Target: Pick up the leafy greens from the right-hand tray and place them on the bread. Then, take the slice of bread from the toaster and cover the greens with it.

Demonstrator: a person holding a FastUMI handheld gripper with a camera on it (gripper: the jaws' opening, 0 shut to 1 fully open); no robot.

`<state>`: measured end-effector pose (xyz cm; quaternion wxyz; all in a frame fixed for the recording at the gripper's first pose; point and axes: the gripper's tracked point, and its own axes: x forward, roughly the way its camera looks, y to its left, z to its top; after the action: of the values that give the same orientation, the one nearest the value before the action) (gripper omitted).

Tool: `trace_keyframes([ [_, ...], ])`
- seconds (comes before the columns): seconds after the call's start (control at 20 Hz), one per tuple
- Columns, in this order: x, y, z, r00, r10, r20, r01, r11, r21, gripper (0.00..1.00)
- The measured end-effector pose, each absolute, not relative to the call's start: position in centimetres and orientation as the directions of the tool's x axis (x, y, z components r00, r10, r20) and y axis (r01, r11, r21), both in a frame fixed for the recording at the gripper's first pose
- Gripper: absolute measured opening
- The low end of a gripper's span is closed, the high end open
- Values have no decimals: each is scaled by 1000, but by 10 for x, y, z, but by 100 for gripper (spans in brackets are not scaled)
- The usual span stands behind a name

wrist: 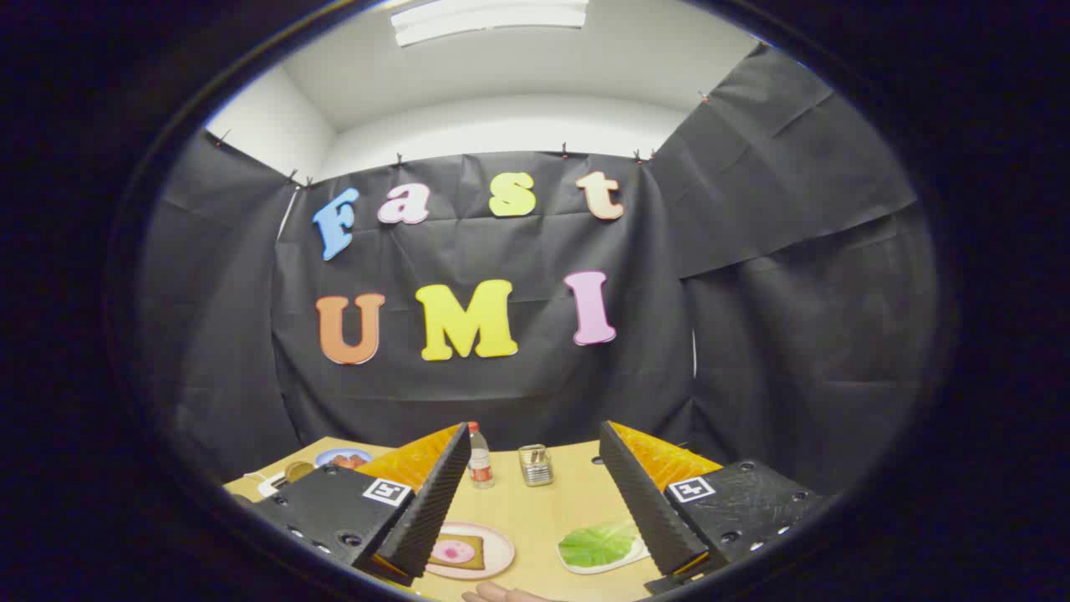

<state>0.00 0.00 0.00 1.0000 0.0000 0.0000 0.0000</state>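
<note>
— Starting at the left end of the wooden table [535, 510]: what sits out there?

— Past the left finger [426, 502] there is a small blue plate [338, 457] with something reddish-brown on it, too small to identify, and a white thing just beside it that I cannot make out.

— And the bread?

— A pink plate [499, 556] lies just ahead of the left finger, partly hidden behind its tip. On it rests a square slice of bread [464, 552], brown at the crust, with a round pink slice on top.

— Anything readable?

— Each black finger block carries a small white square marker with a black pattern. No words there. The clear bottle [479, 458] with a red cap, farther back on the table, has a red and white label, too small to read. Near it stands a small shiny toaster [535, 465].

— The greens?

— A flat, bright green leaf, the leafy greens [598, 543], veined and ruffled at its edge, lying on a white tray [577, 566]. It sits just ahead of the right finger [648, 502], partly tucked behind that finger's tip, opposite the bread plate across bare tabletop.

— What is the gripper [535, 522] doing?

— Its ribbed black fingers are spread wide apart, gripping nothing; bottle and toaster show in the gap well beyond them.

— Anything nearer?

— Part of a hand [501, 594] shows at the near table edge, between the two plates.
</note>
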Motion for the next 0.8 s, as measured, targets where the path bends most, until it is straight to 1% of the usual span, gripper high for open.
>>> trace_keyframes([
  [0.15,-20,31,-2,1000,12,-3,-12,1000,-27,95],
  [0.35,-43,57,1,1000,1,20,0,998,-64,96],
  [0.65,-52,65,-1,999,-21,28,24,995,-100,96],
  [0.8,-48,59,-9,1000,-28,9,28,994,-103,97],
])
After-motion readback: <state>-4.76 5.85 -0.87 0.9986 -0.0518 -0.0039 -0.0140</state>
